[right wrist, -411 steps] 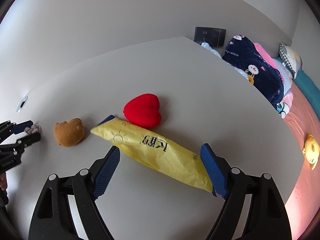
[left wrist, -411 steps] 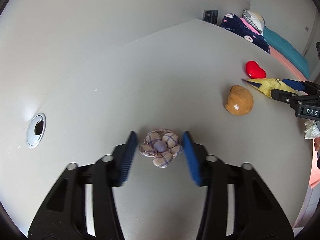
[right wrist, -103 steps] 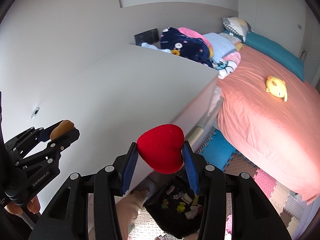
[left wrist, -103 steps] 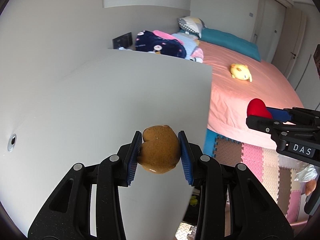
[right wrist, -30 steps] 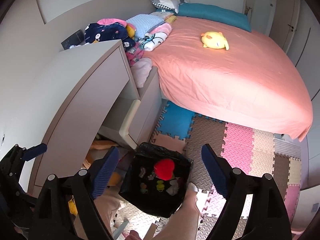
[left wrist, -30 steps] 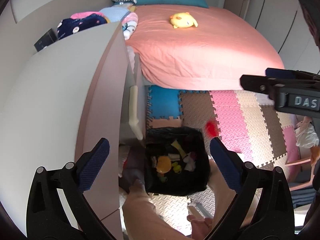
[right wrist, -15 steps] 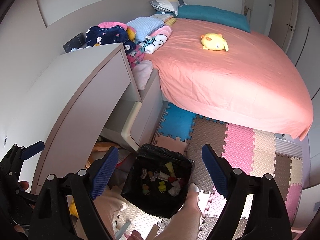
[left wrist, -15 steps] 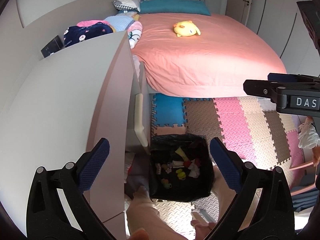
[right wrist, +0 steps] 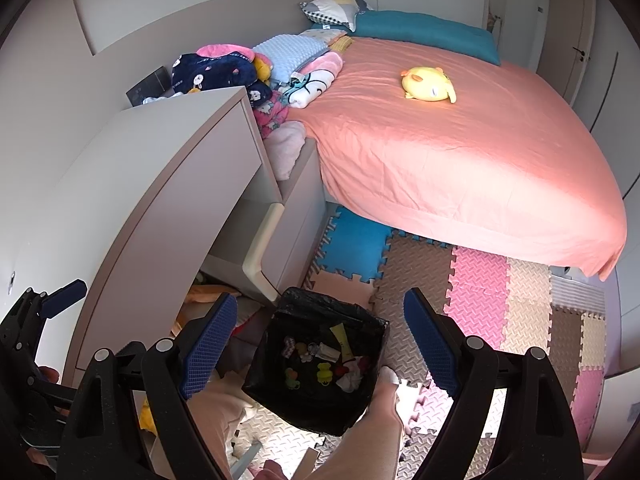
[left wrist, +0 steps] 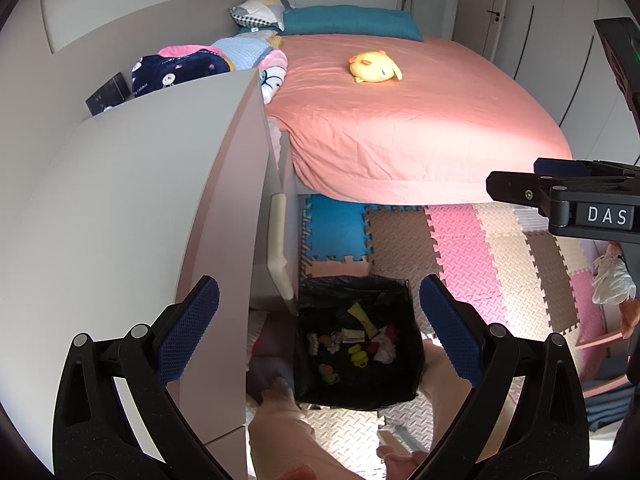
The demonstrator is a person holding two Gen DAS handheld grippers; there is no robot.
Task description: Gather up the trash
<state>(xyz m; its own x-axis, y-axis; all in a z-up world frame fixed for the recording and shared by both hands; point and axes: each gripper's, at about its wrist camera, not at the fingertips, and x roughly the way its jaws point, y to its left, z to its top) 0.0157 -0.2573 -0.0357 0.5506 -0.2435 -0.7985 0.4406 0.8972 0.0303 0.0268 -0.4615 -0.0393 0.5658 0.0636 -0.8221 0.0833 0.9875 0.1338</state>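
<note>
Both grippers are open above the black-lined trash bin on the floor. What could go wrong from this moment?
1. The black-lined trash bin stands between the person's legs; a leg that shifts could tip it and spill the small items.
2. The open left gripper hangs close to the grey desk's edge and might knock against it when it swings back.
3. The right gripper is open and empty, so nothing can drop from it.
</note>
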